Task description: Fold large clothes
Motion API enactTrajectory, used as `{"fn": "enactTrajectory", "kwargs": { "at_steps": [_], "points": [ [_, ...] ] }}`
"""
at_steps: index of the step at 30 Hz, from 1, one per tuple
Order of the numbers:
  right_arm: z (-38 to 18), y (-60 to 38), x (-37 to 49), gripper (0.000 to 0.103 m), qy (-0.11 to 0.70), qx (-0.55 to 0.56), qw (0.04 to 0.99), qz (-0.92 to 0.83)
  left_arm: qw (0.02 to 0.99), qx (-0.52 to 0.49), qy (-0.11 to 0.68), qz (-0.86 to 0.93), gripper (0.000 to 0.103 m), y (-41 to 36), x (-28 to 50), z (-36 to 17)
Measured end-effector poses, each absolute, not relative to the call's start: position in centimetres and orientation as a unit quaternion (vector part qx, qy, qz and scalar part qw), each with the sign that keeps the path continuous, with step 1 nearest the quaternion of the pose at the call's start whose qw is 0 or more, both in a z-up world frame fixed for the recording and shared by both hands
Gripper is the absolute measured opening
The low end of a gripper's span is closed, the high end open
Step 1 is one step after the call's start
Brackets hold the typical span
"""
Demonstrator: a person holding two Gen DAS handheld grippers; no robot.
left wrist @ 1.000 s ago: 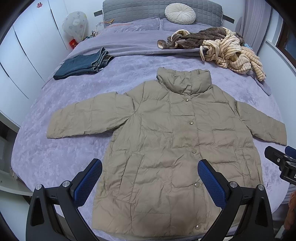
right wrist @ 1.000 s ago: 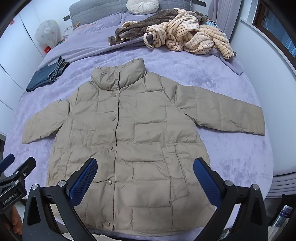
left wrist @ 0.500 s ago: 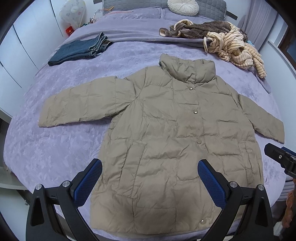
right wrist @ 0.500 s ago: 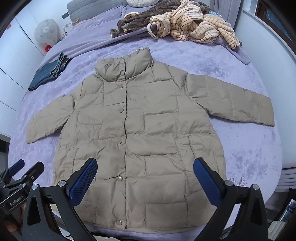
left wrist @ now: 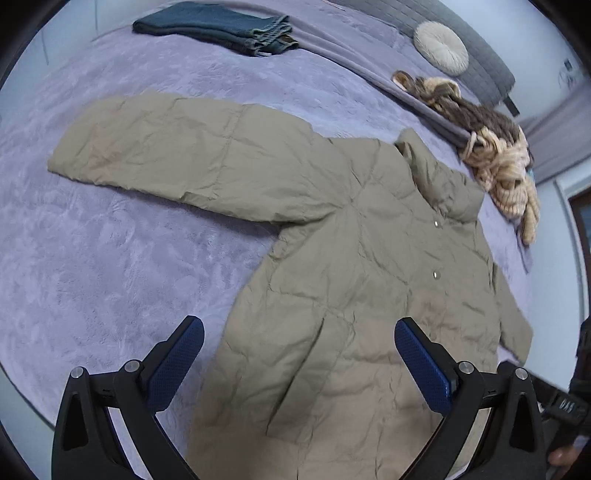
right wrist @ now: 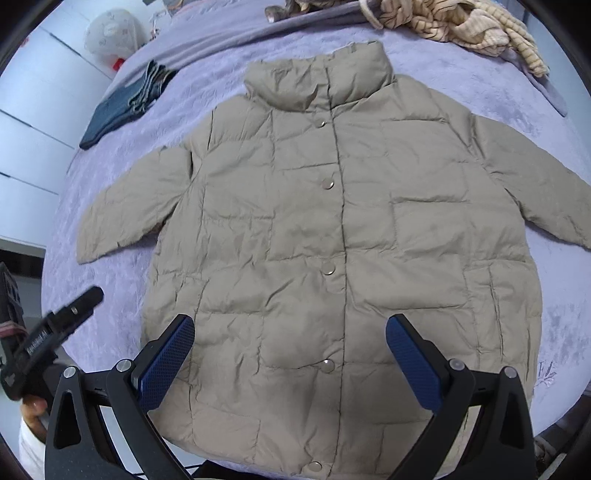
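A khaki quilted puffer jacket (right wrist: 332, 229) lies flat, front up and snapped shut, on the purple bed, sleeves spread out. In the left wrist view the jacket (left wrist: 354, 280) fills the right half, its left sleeve (left wrist: 173, 147) stretching to the upper left. My left gripper (left wrist: 299, 354) is open and empty, over the jacket's lower left side. My right gripper (right wrist: 290, 354) is open and empty, over the jacket's lower front near the hem. The left gripper also shows in the right wrist view (right wrist: 55, 325) at the left edge.
Folded blue jeans (left wrist: 221, 26) lie at the bed's far left, also seen in the right wrist view (right wrist: 125, 103). A heap of brown and striped cream clothes (left wrist: 495, 155) lies at the far right. A round cushion (left wrist: 441, 48) rests by the grey headboard. White cupboards (right wrist: 26, 147) stand on the left.
Both grippers have moved in lower over the jacket. The left one has swung leftward, toward the left sleeve. Both stay open; the jacket has not moved.
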State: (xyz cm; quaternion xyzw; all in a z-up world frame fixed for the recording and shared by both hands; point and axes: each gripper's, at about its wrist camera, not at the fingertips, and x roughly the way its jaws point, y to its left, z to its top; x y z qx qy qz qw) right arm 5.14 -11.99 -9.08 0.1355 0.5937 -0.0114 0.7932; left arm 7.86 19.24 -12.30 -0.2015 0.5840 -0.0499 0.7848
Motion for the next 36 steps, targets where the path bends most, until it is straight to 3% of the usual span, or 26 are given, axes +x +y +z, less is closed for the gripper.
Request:
{"fn": "enactTrajectory", "kwargs": {
  "at_steps": [9,19,21,22,23,24,25,26,27,36],
  "points": [
    [-13.5,-6.4,11.0,0.103,0.623,0.105,0.775,0.013,0.770,-0.333,0.543,0.015,0.103,29.8,15.6,-21.2],
    [-16.3,-1.1,17.2,0.103,0.612,0.099,0.784,0.041,0.773,-0.369,0.510,0.078,0.102,35.9,22.9,-26.4],
    [-16.6,-0.2,18.6,0.103,0.603,0.104,0.789,0.049,0.781,-0.358,0.502,0.101,0.087,36.3,23.9,-26.3],
    [-16.7,0.2,19.3,0.103,0.597,0.108,0.793,0.052,0.784,-0.347,0.502,0.111,0.065,36.3,24.4,-26.3],
    [-16.7,0.7,19.9,0.099,0.590,0.112,0.798,0.054,0.788,-0.344,0.499,0.109,0.035,36.6,24.9,-26.2],
    [-16.7,1.1,20.5,0.092,0.582,0.117,0.803,0.057,0.790,-0.351,0.495,0.092,0.020,37.1,25.2,-26.2],
    [-16.7,1.6,21.1,0.059,0.574,0.124,0.807,0.066,0.789,-0.369,0.487,0.068,0.007,37.6,25.5,-26.1],
    [-17.0,2.0,21.7,0.015,0.571,0.134,0.806,0.079,0.792,-0.371,0.481,0.066,0.007,38.1,25.6,-25.6],
    [-17.5,2.4,22.3,0.005,0.574,0.150,0.799,0.094,0.801,-0.357,0.476,0.065,0.007,38.2,25.7,-24.8],
    [-22.8,5.0,24.5,0.004,0.595,0.186,0.773,0.116,0.882,-0.244,0.401,-0.026,0.007,34.3,24.0,-13.7]
  ]
}}
